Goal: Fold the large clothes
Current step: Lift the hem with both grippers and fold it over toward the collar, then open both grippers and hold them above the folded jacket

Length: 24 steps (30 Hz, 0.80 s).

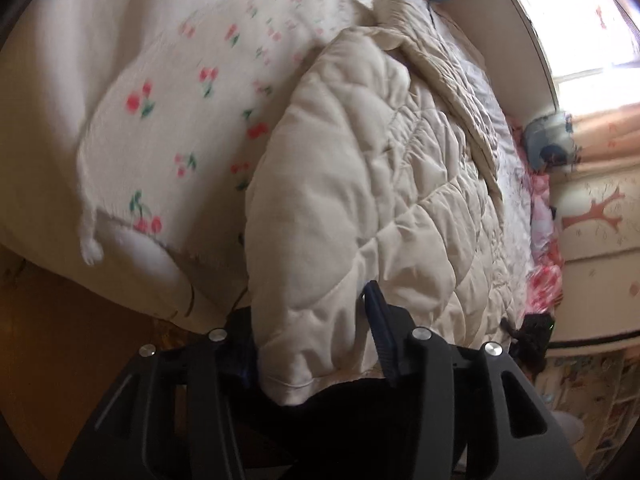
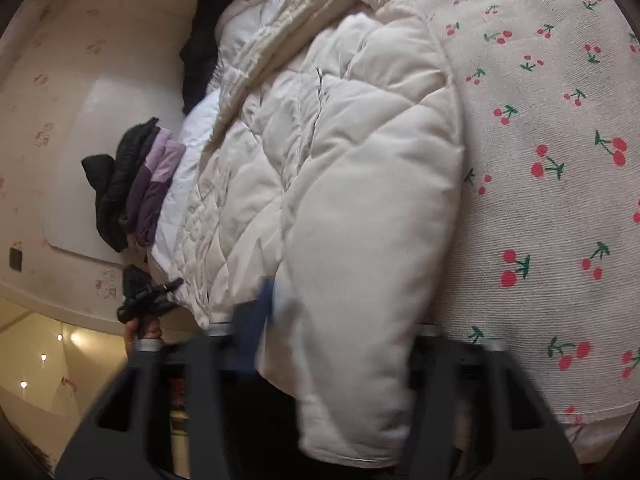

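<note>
On cherry-print bedspread [image 2: 540, 128], cream quilted jacket [image 2: 340, 168]

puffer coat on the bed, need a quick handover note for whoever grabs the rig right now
Left gripper: closed on one sleeve of the cream puffer coat, cuff end sticking out toward the camera.
Right gripper: closed on the other sleeve.
The coat lies spread on the cherry-print sheet. A stack of dark and purple jackets sits beyond it, by the wall.
Done: both sleeves gripped.
Left: probably bring the sleeves in over the body, then fold the coat.
</note>
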Motion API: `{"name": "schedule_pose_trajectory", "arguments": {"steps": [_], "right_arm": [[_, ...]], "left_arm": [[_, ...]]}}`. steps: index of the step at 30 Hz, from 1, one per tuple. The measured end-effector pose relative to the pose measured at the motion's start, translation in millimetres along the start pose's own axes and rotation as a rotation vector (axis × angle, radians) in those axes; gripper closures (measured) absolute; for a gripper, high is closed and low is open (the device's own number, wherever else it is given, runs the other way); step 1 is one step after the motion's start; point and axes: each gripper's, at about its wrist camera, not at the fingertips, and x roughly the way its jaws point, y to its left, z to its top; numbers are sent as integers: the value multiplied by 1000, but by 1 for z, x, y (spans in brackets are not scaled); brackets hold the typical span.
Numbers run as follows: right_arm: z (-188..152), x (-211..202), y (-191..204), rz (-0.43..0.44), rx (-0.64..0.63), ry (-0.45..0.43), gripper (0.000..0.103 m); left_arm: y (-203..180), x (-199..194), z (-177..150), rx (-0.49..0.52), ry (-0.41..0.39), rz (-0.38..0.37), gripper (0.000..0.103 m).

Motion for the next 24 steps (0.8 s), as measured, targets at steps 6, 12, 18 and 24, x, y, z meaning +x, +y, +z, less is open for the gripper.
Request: {"name": "schedule_pose_trajectory", "arguments": {"steps": [6,12,18,24], "right_arm": [[9,-30,34,172,-38,-205,90],[19,-85,89,326,-163,-288,92],[-1,-126,90,328,-307,-271,92],[-31,-99,16,63,-264,-19,81]], "left_arm": [[-23,-28,-5,-25,-97,-172,89],[-74,-98,-24,91,-186,-301,90],[-68,-145,-86,198,-170,-316,90],[4,-114,-131,257,63,-37,72]]}}
